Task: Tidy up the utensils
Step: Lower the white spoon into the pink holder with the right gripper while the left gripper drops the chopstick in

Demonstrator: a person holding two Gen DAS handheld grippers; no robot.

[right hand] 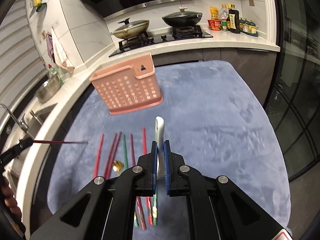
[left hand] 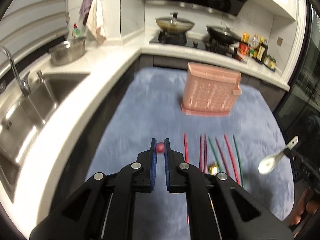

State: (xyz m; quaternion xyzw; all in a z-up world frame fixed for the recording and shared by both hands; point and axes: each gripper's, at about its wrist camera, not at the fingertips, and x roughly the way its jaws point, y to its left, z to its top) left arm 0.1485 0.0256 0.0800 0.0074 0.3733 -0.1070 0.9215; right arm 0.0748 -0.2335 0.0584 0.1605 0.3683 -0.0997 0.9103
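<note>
Your left claw is pinched on a dark red chopstick, seen end-on between the blue pads at lower centre of the left wrist view. In the right wrist view that same chopstick juts out level from the claw at the left edge, clear of the cloth.

Your right claw is pressed onto a white ceramic spoon; its handle loops up above the pads at centre frame. In the left wrist view the spoon hangs at the right edge, bowl lowest, off the surface.

The blue plush cloth covers the worktop. On it, the pink perforated plastic utensil basket stands upright in the upper centre of both views, well apart from both claws.

The remaining red, purple and green chopsticks lie roughly parallel on the cloth, lower centre, between the basket and your claws. A small gold object lies among them; its kind cannot be told.

The steel sink occupies the left of the left wrist view. Two lidded pans sit on the hob at the top.
</note>
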